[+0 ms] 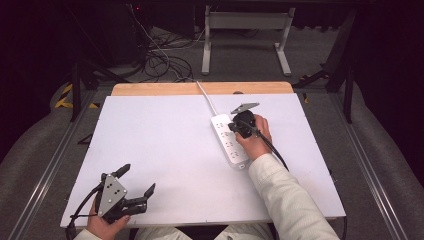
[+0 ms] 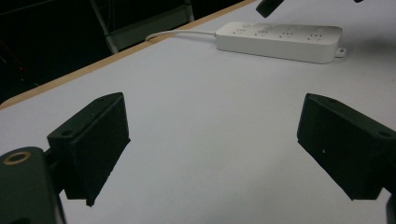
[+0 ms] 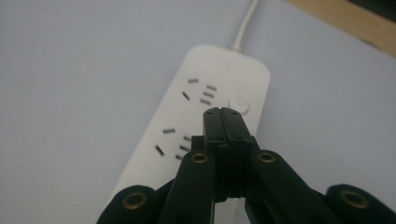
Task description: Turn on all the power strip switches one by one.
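White tabletop (image 1: 165, 150) spreads under both grippers, with a wooden strip along its far edge and dark floor with cables beyond. Directly beneath the right gripper (image 3: 227, 114) lies a white power strip (image 3: 196, 107), its cord running away toward the far edge; this gripper's jaws are pressed together with nothing between them, their tips just beside the round power button (image 3: 238, 103). Well apart, near the person, the left gripper (image 1: 136, 182) hovers with jaws spread wide and empty.
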Action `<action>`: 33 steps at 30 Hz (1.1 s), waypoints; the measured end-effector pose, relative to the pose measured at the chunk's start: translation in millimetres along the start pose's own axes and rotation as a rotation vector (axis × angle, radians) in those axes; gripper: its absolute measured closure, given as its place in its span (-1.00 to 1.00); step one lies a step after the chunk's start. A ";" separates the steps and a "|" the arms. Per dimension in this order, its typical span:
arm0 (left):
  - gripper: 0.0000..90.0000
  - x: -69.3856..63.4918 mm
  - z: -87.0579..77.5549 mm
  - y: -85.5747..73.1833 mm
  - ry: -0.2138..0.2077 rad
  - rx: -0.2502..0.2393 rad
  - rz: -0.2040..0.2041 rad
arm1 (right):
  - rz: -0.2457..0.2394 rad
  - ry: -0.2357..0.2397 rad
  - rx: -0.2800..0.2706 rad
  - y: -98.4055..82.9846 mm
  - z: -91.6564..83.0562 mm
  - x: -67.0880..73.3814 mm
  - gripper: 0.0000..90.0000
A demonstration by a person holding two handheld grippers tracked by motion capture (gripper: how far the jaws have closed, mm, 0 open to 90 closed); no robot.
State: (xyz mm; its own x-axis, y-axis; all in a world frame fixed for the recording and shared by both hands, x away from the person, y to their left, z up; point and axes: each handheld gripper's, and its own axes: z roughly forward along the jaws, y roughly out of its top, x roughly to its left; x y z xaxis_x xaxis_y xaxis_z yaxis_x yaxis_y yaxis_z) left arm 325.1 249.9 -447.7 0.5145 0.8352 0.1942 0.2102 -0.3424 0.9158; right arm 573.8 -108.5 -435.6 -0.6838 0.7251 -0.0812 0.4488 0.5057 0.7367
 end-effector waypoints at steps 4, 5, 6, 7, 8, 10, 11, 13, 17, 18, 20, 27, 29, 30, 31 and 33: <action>-0.79 -0.6 0.6 0.1 0.000 0.002 0.001 | 0.010 0.017 -0.029 6.7 -6.6 -1.4 1.00; -0.79 -0.7 0.1 0.1 0.002 0.001 0.004 | 0.011 0.014 -0.032 7.5 -7.8 -1.8 1.00; -0.79 -0.7 -0.2 0.1 0.001 0.000 0.004 | 0.012 0.016 -0.033 8.0 -8.9 -2.5 1.00; -0.79 -0.9 -0.3 0.0 -0.001 0.002 0.000 | 0.016 0.017 -0.038 8.4 -9.9 -3.1 1.00; -0.79 -0.7 -0.2 0.0 0.001 0.001 0.002 | 0.019 0.015 -0.043 8.8 -10.9 -3.7 1.00; -0.79 -1.0 -0.3 -0.1 -0.001 0.001 -0.001 | 0.022 0.015 -0.050 9.7 -12.3 -4.5 1.00; -0.79 -0.9 -0.4 -0.1 -0.001 0.001 0.000 | 0.019 0.017 -0.050 10.2 -12.7 -5.0 1.00; -0.79 -0.4 -0.3 -0.1 -0.001 0.001 0.000 | 0.021 0.017 -0.050 11.4 -12.3 -4.9 1.00; -0.79 0.0 0.0 -0.2 -0.001 0.001 0.001 | 0.016 0.015 -0.054 15.7 -10.5 -4.5 1.00; -0.79 -0.1 0.0 -0.1 -0.001 0.001 0.002 | 0.012 0.014 -0.053 16.6 -10.0 -4.5 1.00; -0.79 -0.4 -0.1 -0.1 -0.001 0.001 0.003 | 0.012 0.014 -0.057 18.5 -8.1 -4.9 1.00; -0.79 -0.3 -0.3 -0.3 -0.002 0.001 0.001 | 0.050 0.029 -0.061 20.0 3.6 -10.9 1.00; -0.79 -0.1 -0.5 -0.3 -0.002 -0.001 0.002 | 0.060 0.033 -0.060 18.3 8.4 -12.1 1.00; -0.79 -0.1 -0.5 -0.4 -0.001 -0.001 0.002 | 0.062 0.032 -0.053 17.6 10.7 -12.2 1.00; -0.79 0.0 -0.6 -0.4 -0.002 -0.001 0.002 | 0.057 0.025 -0.048 16.8 13.5 -12.7 1.00; -0.79 0.0 -0.5 -0.4 -0.002 -0.001 0.001 | 0.062 0.016 -0.046 16.2 16.2 -13.3 1.00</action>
State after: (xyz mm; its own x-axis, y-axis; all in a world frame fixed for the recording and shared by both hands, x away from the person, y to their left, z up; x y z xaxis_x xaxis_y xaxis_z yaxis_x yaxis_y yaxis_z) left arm 324.5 250.2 -447.8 0.5163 0.8340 0.1947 0.2090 -0.3431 0.9157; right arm 599.5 -102.4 -433.5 -0.6652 0.7463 -0.0238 0.4638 0.4379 0.7701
